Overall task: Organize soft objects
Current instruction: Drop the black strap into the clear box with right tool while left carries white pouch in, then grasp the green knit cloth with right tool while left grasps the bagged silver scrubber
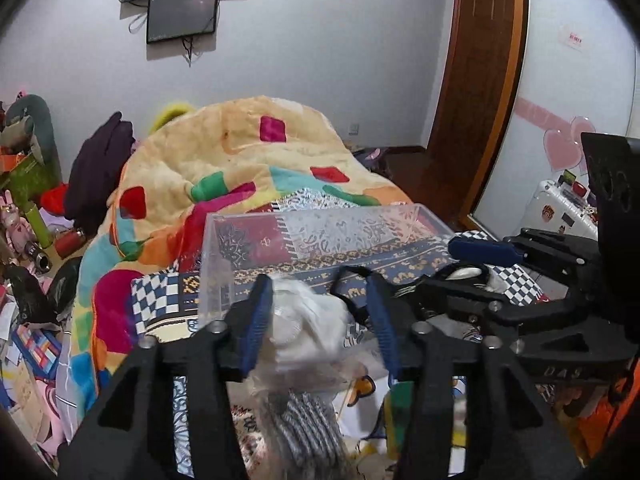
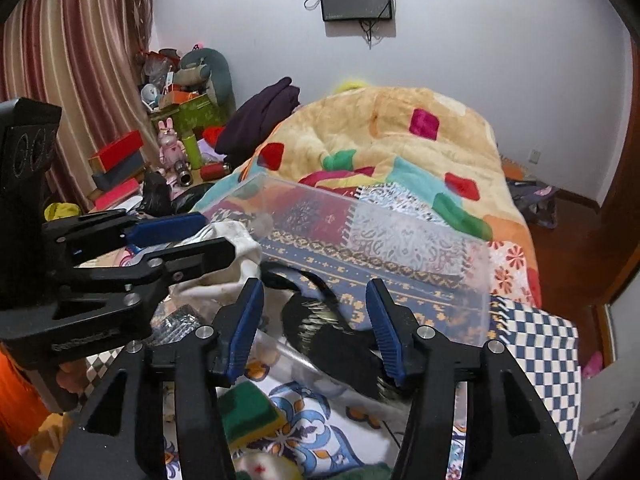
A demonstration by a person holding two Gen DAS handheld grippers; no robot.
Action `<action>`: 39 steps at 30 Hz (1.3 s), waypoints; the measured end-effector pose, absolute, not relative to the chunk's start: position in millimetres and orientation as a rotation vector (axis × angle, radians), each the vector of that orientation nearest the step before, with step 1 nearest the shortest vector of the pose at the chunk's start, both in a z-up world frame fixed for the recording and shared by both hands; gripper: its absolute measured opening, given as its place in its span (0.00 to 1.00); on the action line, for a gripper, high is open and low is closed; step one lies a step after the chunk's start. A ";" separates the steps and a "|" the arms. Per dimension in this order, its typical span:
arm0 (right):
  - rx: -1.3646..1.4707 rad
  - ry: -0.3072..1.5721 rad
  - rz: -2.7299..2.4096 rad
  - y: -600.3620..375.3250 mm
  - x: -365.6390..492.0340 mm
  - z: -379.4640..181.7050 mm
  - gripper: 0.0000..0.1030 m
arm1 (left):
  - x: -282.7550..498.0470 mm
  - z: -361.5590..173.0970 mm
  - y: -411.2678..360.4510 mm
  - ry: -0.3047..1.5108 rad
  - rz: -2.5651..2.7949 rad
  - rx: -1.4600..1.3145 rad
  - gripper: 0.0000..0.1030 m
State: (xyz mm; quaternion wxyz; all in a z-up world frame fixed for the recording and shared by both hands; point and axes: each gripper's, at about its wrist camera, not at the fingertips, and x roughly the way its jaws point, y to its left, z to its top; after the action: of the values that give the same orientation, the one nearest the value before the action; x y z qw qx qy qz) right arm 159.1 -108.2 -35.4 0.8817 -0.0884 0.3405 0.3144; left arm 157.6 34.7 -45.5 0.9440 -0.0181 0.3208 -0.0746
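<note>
A clear plastic box (image 1: 224, 256) stands on the patterned bedspread; it also shows in the right wrist view (image 2: 476, 280). My left gripper (image 1: 320, 300) is open over the box's near end, with a white soft cloth bundle (image 1: 308, 324) between its blue pads. The left gripper shows at the left of the right wrist view (image 2: 188, 236), above the same white cloth (image 2: 236, 240). My right gripper (image 2: 316, 308) is open over a black soft item (image 2: 324, 340) inside the box. It shows at the right of the left wrist view (image 1: 472, 264).
A yellow patchwork quilt (image 1: 224, 160) is heaped behind the box. A grey striped cloth (image 1: 304, 428) and a green sponge (image 2: 248, 412) lie near me on the bedspread. Clutter of boxes and toys (image 2: 168, 128) fills the left side. A wooden door (image 1: 480, 80) stands at right.
</note>
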 end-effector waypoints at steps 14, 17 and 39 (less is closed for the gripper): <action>-0.109 0.625 0.553 -152.0 114.1 -13.5 0.97 | 91.8 -33.3 38.3 0.568 -0.081 0.005 0.95; -0.096 0.674 0.538 -157.9 105.2 -28.8 0.98 | 84.5 -44.9 43.0 0.597 -0.062 0.007 0.95; 0.030 0.863 0.524 -182.5 94.9 -83.8 0.74 | 101.3 -118.2 41.8 0.802 -0.094 -0.073 0.60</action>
State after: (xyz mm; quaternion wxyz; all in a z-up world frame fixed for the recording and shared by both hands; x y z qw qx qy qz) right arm 94.9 -182.5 -83.8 0.8751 0.0144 0.4135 0.2510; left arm 101.3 41.8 -118.2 0.9189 -0.0356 0.3903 -0.0457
